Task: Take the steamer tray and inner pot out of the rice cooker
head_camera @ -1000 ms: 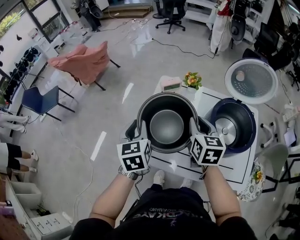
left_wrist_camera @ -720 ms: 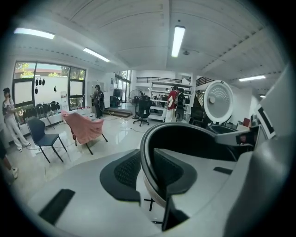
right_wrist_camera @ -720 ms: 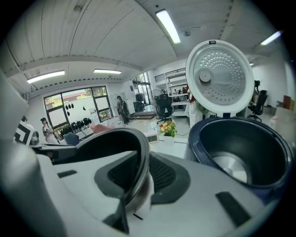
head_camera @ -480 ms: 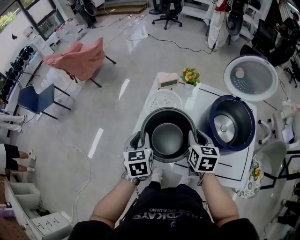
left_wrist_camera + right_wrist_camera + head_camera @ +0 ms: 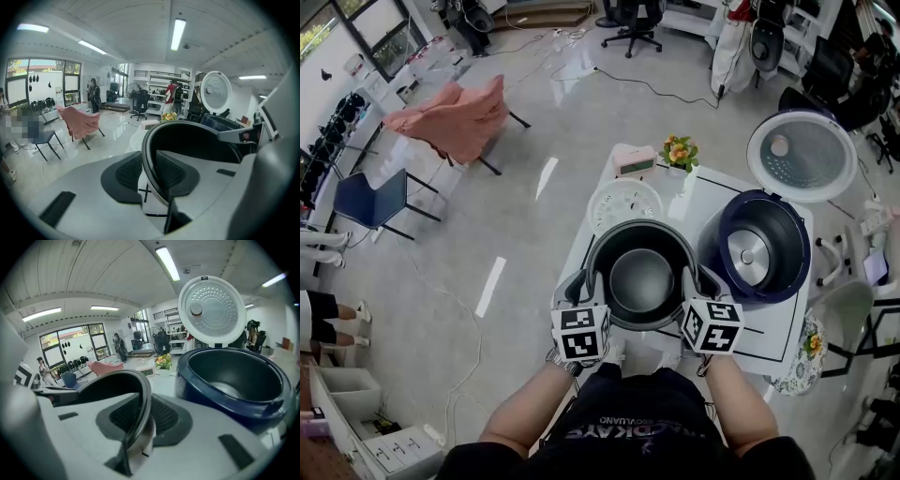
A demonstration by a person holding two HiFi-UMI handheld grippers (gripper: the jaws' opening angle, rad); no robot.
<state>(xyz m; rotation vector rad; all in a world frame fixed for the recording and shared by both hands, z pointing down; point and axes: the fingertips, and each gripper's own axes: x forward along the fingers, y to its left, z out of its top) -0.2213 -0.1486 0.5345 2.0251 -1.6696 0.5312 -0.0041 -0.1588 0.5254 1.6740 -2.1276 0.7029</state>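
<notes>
The inner pot (image 5: 642, 281) sits between the two claws. The left claw (image 5: 584, 281) pinches its left rim, and the right claw (image 5: 698, 279) pinches its right rim. The pot is left of the rice cooker (image 5: 757, 246), with the steamer tray (image 5: 623, 202) just on its far side. The surface (image 5: 769, 337) lies right under it, so I think straight down comes next.

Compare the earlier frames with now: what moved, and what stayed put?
The inner pot, carried by the left gripper and right gripper, came down toward the table, uncovering the white steamer tray behind it. Unchanged: both grippers stay clamped on opposite sides of its rim; the rice cooker stands open, lid up.
</notes>
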